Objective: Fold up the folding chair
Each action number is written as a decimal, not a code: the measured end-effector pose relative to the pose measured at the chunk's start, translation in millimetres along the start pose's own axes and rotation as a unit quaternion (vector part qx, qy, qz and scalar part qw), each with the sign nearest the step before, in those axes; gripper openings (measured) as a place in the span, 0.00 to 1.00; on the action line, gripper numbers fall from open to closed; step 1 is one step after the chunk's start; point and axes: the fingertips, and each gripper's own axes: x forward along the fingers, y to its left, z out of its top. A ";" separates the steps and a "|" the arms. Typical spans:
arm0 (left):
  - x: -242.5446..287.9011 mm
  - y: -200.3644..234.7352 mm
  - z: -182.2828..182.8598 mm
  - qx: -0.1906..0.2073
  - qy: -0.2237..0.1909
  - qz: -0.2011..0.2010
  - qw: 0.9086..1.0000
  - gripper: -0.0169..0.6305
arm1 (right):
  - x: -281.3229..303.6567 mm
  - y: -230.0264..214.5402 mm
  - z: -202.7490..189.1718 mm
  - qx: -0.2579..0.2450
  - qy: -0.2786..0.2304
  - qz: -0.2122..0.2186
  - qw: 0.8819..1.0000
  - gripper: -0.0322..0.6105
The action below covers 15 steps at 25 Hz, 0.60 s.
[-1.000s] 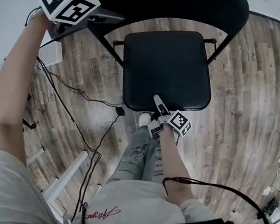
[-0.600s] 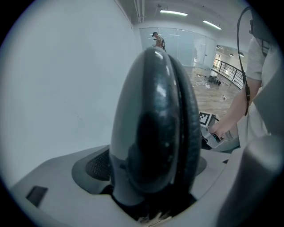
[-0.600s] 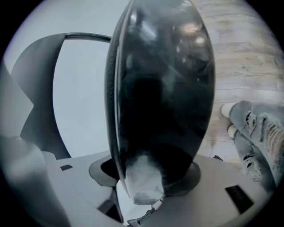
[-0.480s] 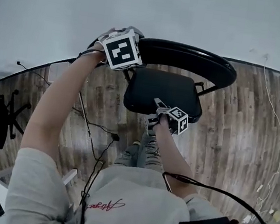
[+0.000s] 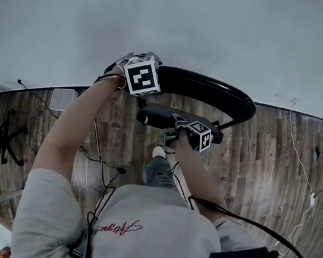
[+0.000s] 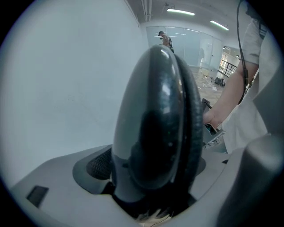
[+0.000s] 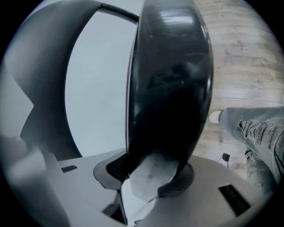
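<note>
While the left gripper (image 5: 141,71) stays clamped on the top rim of the backrest (image 5: 215,88) at upper centre of the head view, the seat (image 5: 154,115) has changed attitude. A second ago it lay flat with its whole top face showing; now it reads as a thin dark slab, nearly edge-on, just under the backrest arc. The right gripper (image 5: 179,125) has come up with it from mid-frame and sits on the seat's front edge. Its jaws have just been closing, and the right gripper view shows the rounded padded edge between them with a pale pad pressed against its underside, so it's pinching the seat. In the left gripper view the jaws stand fairly wide but are filled by the thick padded backrest rim, so that's a grip, not an open hand. The folding chair (image 5: 243,104) stands on the wood floor (image 5: 264,165) close to the white wall (image 5: 178,19), right in front of the person's leg (image 7: 253,128). My read is that the fold is well under way and the seat is most of the way up. What's left is bringing the seat flush to the back while the left hand steadies the frame. The main risk is the rounded seat edge slipping out of the right pinch.
</note>
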 end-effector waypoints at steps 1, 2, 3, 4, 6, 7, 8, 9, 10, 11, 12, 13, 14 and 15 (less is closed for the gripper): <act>2.9 7.8 1.7 -0.006 -0.002 -0.004 1.000 0.69 | 5.2 8.6 3.9 0.001 0.004 -0.004 1.000 0.30; 5.2 15.1 3.9 -0.011 -0.005 -0.008 1.000 0.69 | 10.4 18.8 8.5 0.000 0.007 -0.005 1.000 0.29; 6.8 22.3 6.4 -0.014 -0.007 -0.010 1.000 0.69 | 15.6 29.9 13.5 -0.003 0.008 -0.006 1.000 0.29; 8.0 29.8 8.7 -0.016 -0.007 -0.012 1.000 0.69 | 20.7 40.8 18.5 -0.007 0.008 -0.007 1.000 0.28; 10.8 45.3 11.8 -0.022 -0.002 -0.019 1.000 0.69 | 30.4 58.5 27.2 -0.008 0.011 -0.013 1.000 0.28; 12.3 51.8 12.7 -0.025 -0.001 -0.026 0.999 0.69 | 35.0 65.5 30.5 -0.008 0.013 -0.016 1.000 0.28; 12.9 56.3 13.5 -0.028 -0.001 -0.039 0.999 0.69 | 39.4 72.0 33.1 -0.009 0.013 -0.017 1.000 0.28; 12.5 58.9 14.8 -0.029 -0.004 -0.053 0.998 0.68 | 43.5 77.5 35.4 -0.008 0.013 -0.018 1.000 0.28; 12.0 60.5 16.7 -0.029 -0.006 -0.067 0.997 0.68 | 47.3 81.6 38.5 -0.004 0.014 -0.021 1.000 0.28; 12.3 62.4 18.9 -0.028 -0.008 -0.076 0.997 0.67 | 50.6 84.4 43.0 0.006 0.013 -0.027 1.000 0.28; 13.8 65.1 20.9 -0.027 -0.007 -0.082 0.996 0.66 | 53.2 86.9 48.1 0.016 0.010 -0.033 0.999 0.28; 16.3 68.3 22.2 -0.028 -0.005 -0.086 0.996 0.66 | 55.3 89.1 51.8 0.023 0.008 -0.038 0.999 0.28; 19.1 71.9 22.7 -0.029 -0.002 -0.092 0.995 0.66 | 57.6 91.3 53.1 0.021 0.010 -0.042 0.999 0.28; 21.3 76.0 22.6 -0.029 0.002 -0.099 0.995 0.66 | 60.2 94.2 52.9 0.013 0.015 -0.041 0.999 0.28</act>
